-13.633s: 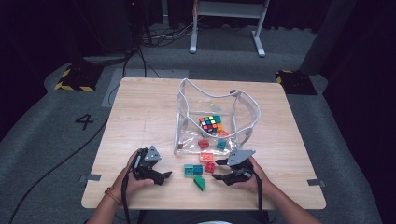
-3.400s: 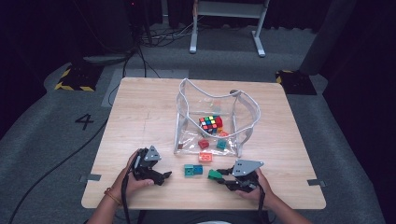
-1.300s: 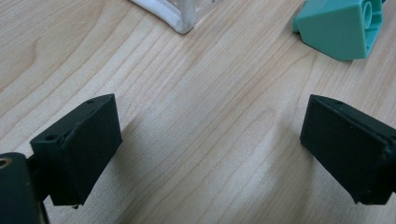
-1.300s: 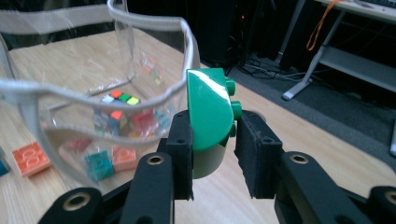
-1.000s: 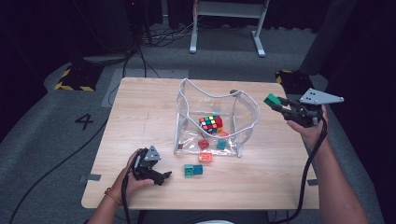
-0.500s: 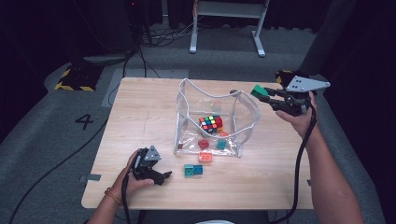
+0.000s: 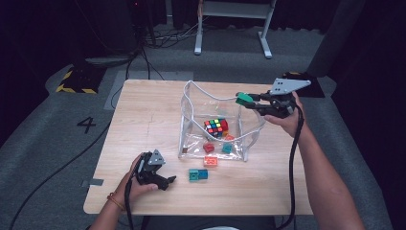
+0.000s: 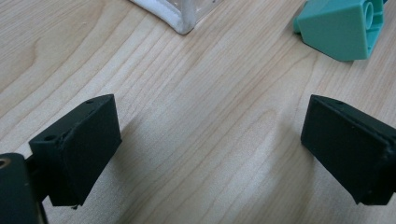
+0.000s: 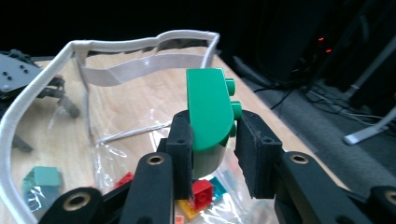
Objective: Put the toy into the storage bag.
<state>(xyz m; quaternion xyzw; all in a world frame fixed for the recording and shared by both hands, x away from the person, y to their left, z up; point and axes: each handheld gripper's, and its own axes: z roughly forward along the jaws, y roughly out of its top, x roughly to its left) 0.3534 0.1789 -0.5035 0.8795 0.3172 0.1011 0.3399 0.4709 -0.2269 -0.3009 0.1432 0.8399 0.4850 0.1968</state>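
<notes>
Overhead view, 2 close gripper views

Green brick (image 9: 209, 114) upright above clear bag (image 9: 140, 44)

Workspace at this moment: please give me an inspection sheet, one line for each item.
Surface: wooden table, bare at its left half.
Job's things: green brick held above the clear bag; the bag holds a colour cube and small bricks.
Clutter: teal brick, blue brick and orange brick lie before the bag.
Grippers: right gripper shut on the green brick; left gripper open, low over the table.
Cables: one trails from each gripper; more on the floor behind.
Surroundings: dark room, grey floor, white stand.
</notes>
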